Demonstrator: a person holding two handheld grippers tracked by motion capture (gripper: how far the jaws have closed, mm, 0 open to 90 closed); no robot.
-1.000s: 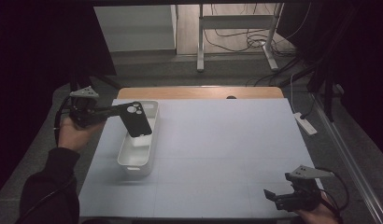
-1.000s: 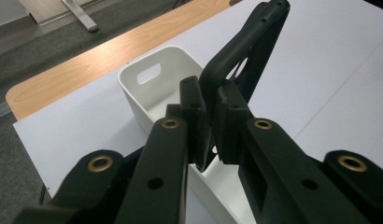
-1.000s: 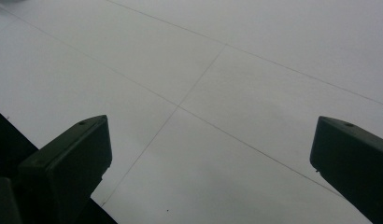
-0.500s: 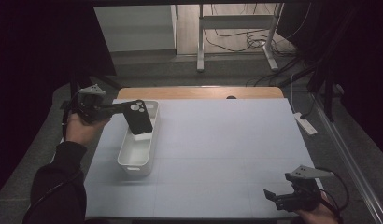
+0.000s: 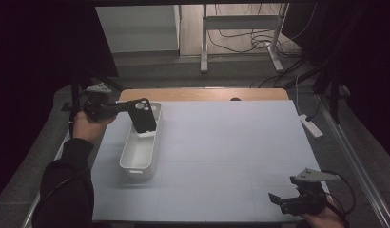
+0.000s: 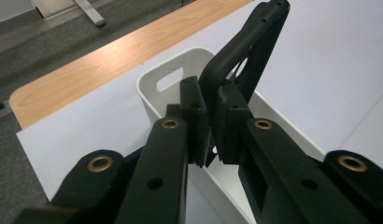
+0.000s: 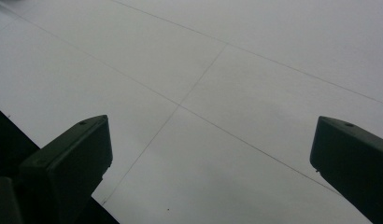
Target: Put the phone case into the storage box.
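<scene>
The black phone case (image 5: 143, 116) hangs in the air over the far end of the white bin (image 5: 140, 151), tilted, its camera cut-outs toward the high view. It is lifted above the bin's rim, its lower edge over the bin's inside. In the left gripper view the case (image 6: 245, 56) rises up and away from the jaws, one corner pinched between the two pads (the jaws are closed hard on its thin edge, almost meeting).

The left gripper (image 5: 118, 108) holds that case from the left side of the table, the person's hand wrapped round its body, dark sleeve running down toward the near edge. The bin (image 6: 180, 74) lies lengthwise on the pale mat (image 5: 221, 152), near its left edge, with a handle slot in its far end wall.

The right gripper (image 5: 278, 199) rests low at the near right corner of the mat, well apart from bin and case. Its jaws stand wide apart with nothing between them; the right gripper view shows bare mat (image 7: 203, 93) there.
</scene>
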